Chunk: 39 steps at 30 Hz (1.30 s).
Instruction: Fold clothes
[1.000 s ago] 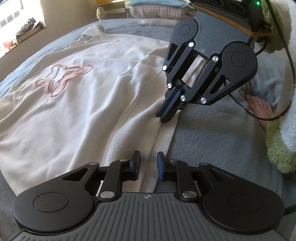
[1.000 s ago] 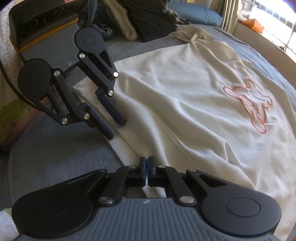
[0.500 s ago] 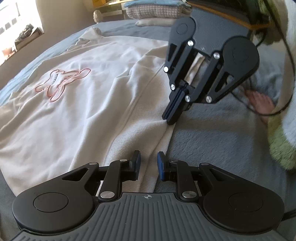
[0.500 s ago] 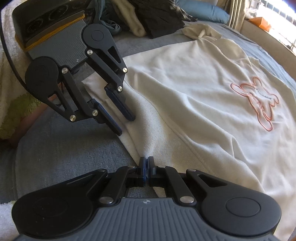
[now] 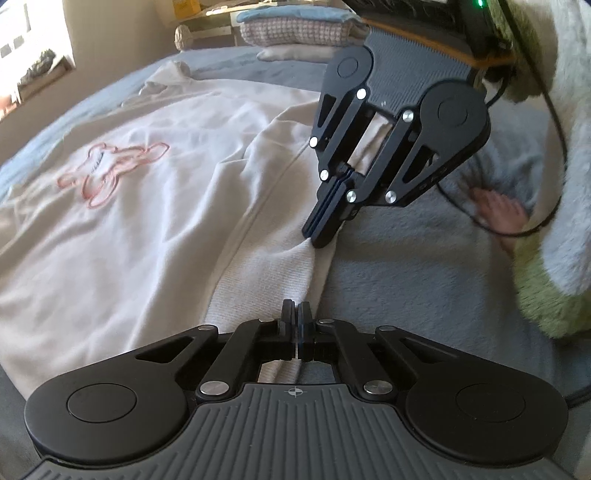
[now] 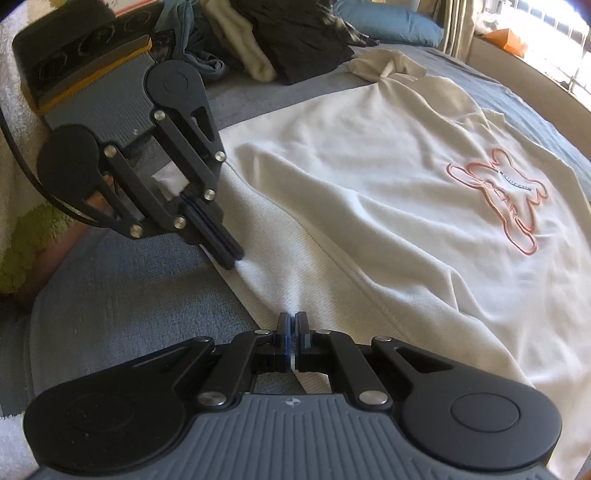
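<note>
my left claw (image 5: 297, 314) sits closest to me, its jaws pressed together on the ribbed hem (image 5: 273, 266) of the cream sweatshirt (image 5: 147, 229), right at the near edge of the garment where it meets the grey blanket (image 5: 424, 280). a little further along that same hem my right claw (image 5: 325, 229) is also pinched shut on the ribbing. in the right wrist view i see the same pair the other way round: the right claw (image 6: 293, 328) nearest, the left claw (image 6: 227, 254) further along the hem.

the sweatshirt lies spread flat, front up, over most of the bed, its pink bear outline (image 5: 110, 170) towards the far side and the hood (image 6: 384, 64) bunched near the far edge. beyond it sit a stack of folded things (image 5: 299, 29) and a dark heap of clothes (image 6: 295, 37).

what worries me: both grips look shallow, only on the edge of the rib. i can't tell whether each holds both layers or just the top one; if just one, a lift would peel the front away and the fold would come out crooked. the two claws are close together, so the far stretch of hem could sag and drag. a bare foot (image 5: 498, 210) and a black cable (image 5: 546, 110) lie just beside the right claw, and the cable could snag when i swing the hem over.
</note>
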Motion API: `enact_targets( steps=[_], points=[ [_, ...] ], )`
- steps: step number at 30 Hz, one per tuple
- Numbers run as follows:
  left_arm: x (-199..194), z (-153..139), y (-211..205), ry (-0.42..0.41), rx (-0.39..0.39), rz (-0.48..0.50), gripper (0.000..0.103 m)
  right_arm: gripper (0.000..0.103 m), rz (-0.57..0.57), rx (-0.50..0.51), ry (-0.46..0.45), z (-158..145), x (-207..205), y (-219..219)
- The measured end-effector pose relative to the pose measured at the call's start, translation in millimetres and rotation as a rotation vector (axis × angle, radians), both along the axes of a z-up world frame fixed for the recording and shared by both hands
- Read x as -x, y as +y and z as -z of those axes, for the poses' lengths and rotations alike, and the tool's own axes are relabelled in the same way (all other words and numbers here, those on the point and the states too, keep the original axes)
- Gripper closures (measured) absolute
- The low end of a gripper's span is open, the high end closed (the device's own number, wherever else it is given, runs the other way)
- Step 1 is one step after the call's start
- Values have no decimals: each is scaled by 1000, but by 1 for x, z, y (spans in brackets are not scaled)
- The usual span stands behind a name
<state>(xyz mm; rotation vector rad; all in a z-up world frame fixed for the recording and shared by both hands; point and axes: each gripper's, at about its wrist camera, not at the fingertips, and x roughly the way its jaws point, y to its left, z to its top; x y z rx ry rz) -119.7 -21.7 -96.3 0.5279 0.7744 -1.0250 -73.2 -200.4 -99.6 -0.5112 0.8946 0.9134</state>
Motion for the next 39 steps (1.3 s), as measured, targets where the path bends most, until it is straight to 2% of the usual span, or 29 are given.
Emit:
enact_targets(
  steps=[6, 11, 14, 18, 21, 28, 31, 35, 39],
  points=[
    [-4, 10, 0, 37, -4, -13, 103, 102, -18, 15, -4, 6, 1, 6],
    [-3, -2, 12, 82, 35, -51, 101, 100, -13, 18, 1, 0, 2, 3],
    [4, -9, 29, 90, 27, -93, 101, 99, 11, -20, 22, -8, 0, -3],
    [7, -11, 47, 69, -22, -159, 101, 99, 30, -92, 67, -17, -7, -6],
    [7, -12, 51, 51, -48, -181, 101, 99, 21, -102, 75, -16, -11, 2],
    [9, -3, 46, 13, -95, -136, 95, 99, -11, -79, 80, -10, -10, 16],
    [10, 0, 43, -6, -100, -121, 91, 99, -2, -79, 89, -11, -10, 15],
    [10, 3, 41, -23, -95, -118, 90, 99, 4, -75, 96, -9, -10, 18],
    [13, 3, 40, -49, -90, -97, 101, 99, 1, -73, 99, -6, -12, 22]
  ],
)
